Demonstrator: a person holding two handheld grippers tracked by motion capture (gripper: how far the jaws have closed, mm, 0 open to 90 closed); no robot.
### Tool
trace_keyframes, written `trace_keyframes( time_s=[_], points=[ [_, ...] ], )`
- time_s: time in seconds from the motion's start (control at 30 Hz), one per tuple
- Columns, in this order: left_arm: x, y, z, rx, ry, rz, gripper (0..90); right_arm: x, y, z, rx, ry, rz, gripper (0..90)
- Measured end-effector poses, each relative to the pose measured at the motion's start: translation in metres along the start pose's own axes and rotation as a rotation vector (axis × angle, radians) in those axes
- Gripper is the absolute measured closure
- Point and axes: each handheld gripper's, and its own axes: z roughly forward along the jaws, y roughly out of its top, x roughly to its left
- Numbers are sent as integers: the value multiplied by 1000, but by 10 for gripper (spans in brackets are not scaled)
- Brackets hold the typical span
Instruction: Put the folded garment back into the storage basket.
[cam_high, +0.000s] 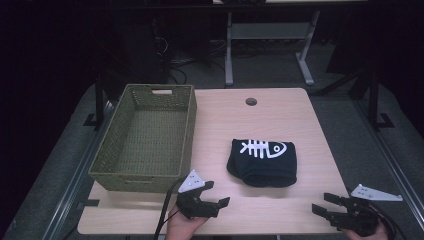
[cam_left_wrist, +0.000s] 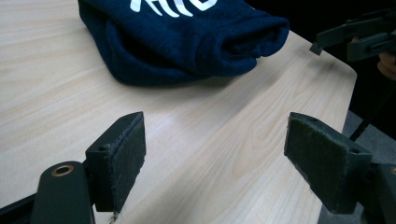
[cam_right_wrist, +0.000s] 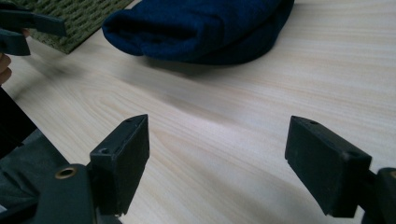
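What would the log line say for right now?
left gripper: open, empty | right gripper: open, empty | folded shirt: on table, untouched | basket: empty

No readable words or numbers; the folded navy garment (cam_high: 262, 163) bears a white fish-skeleton sign (cam_high: 263, 148).

Light is falling from overhead onto the table (cam_high: 280, 120), leaving its pale wood evenly lit while the room around it is sinking into near black, the corners of the high view darkening most. The high view is looking soft and slightly grainy, with fine detail smearing in the basket (cam_high: 145, 137) weave. The folded dark garment (cam_high: 262, 162) is casting a short, soft shadow toward the near edge, and in both gripper views that shadow is showing as a diffuse grey band on the wood. A faint sheen is glancing off the tabletop in the left gripper view. The near pads (cam_left_wrist: 121, 156) are staying fairly sharp.
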Motion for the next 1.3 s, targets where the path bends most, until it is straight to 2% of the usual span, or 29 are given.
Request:
trace_keyframes(
  time_s=[0.17,0.3,0.47,0.6,0.73,0.87,1.0,1.1,1.23,1.27,1.3],
  points=[
    [1,13,7,-10,-3,-3,205,1,12,1,-13,3,-5,214],
    [3,23,14,-3,4,0,198,1,23,5,0,3,-19,213],
    [9,38,28,4,24,-18,191,-1,46,18,28,9,-33,215],
    [18,47,38,7,40,-50,191,-3,60,27,45,18,-34,215],
    [22,56,48,21,62,-52,191,-5,72,39,74,13,-34,215],
    [29,67,60,21,67,-85,194,-11,84,48,79,12,-13,222],
    [41,74,74,44,101,-116,196,-20,96,59,96,1,5,229],
    [52,75,85,66,110,-164,197,-27,103,68,113,1,23,231],
    [66,71,103,125,123,-206,197,-35,106,81,132,-7,54,238],
    [66,71,103,125,123,-206,197,-35,106,81,132,-7,54,238],
    [68,70,106,130,121,-223,197,-40,106,87,135,-1,76,247]
  ],
)
